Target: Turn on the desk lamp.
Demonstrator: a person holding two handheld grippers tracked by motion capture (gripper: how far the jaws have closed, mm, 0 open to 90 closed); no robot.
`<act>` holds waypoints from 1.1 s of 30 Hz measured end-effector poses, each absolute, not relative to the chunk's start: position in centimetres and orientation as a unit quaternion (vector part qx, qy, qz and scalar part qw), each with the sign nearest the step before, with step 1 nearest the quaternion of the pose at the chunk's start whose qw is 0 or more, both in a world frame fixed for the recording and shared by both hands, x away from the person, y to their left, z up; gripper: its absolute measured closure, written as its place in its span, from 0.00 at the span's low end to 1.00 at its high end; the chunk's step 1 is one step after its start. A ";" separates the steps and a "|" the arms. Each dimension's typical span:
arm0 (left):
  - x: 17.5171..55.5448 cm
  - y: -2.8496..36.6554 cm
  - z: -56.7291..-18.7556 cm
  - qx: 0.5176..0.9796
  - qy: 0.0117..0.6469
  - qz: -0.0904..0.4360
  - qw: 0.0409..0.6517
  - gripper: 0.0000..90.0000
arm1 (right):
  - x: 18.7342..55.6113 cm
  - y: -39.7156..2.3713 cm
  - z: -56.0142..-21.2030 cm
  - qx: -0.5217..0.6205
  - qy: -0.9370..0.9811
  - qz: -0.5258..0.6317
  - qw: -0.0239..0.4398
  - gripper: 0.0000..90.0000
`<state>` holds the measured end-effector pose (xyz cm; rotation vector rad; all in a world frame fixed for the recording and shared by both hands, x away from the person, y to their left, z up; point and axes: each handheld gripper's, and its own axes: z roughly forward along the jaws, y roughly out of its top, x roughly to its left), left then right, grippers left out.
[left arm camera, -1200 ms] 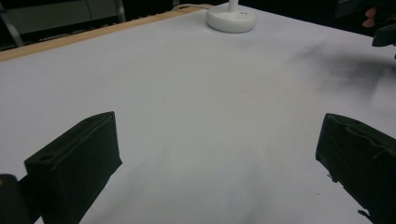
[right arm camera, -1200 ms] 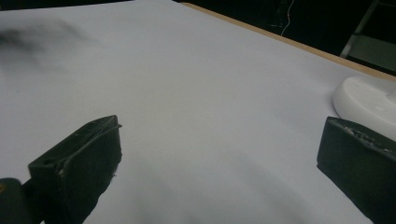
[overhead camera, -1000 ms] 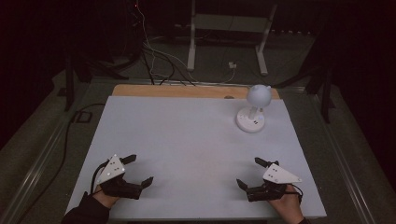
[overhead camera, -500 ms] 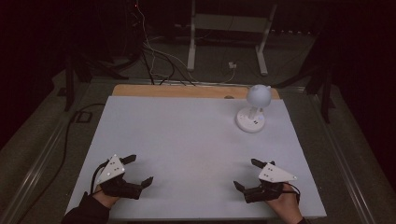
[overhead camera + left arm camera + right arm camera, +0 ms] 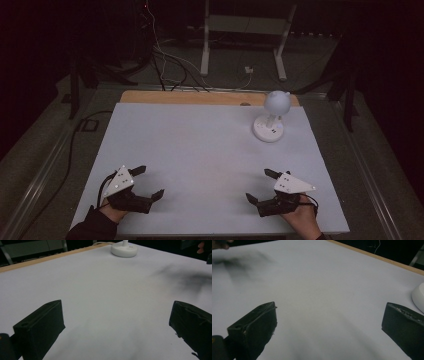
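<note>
I see the white tabletop [image 5: 200,150] bare across its middle. My left hand-held gripper [image 5: 149,182] rests near the front left corner, jaws spread wide with nothing between them. My right hand-held gripper [image 5: 264,186] sits near the front right corner, likewise spread. The small white lamp [image 5: 272,117] stands upright near the back right corner, well apart from both.

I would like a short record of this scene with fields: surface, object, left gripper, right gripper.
surface: white table top, wooden edge at the far side
object: small white lamp with round head and round base, upright, at the far right
left gripper: near left edge, jaws wide open, holding nothing
right gripper: near right edge, jaws wide open, holding nothing, apart from the lamp
</note>
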<state>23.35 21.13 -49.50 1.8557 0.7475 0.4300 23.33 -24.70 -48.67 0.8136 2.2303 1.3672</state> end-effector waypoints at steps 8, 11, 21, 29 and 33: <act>23.3 21.1 -49.5 0.774 0.312 0.180 0.521 0.00 | 23.6 -24.6 -48.0 0.295 0.792 0.495 0.200 0.00; 23.3 21.1 -49.5 0.773 0.313 0.179 0.522 0.00 | 23.7 -24.7 -47.7 0.295 0.789 0.498 0.206 0.00; 23.3 21.1 -49.5 0.774 0.311 0.180 0.521 0.00 | 24.2 -24.5 -46.7 0.295 0.782 0.506 0.213 0.00; 23.3 21.1 -49.5 0.774 0.312 0.179 0.521 0.00 | 24.8 -24.4 -46.2 0.297 0.783 0.505 0.212 0.00; 23.3 21.1 -49.5 0.774 0.311 0.180 0.521 0.00 | 25.0 -24.4 -45.9 0.297 0.782 0.505 0.211 0.00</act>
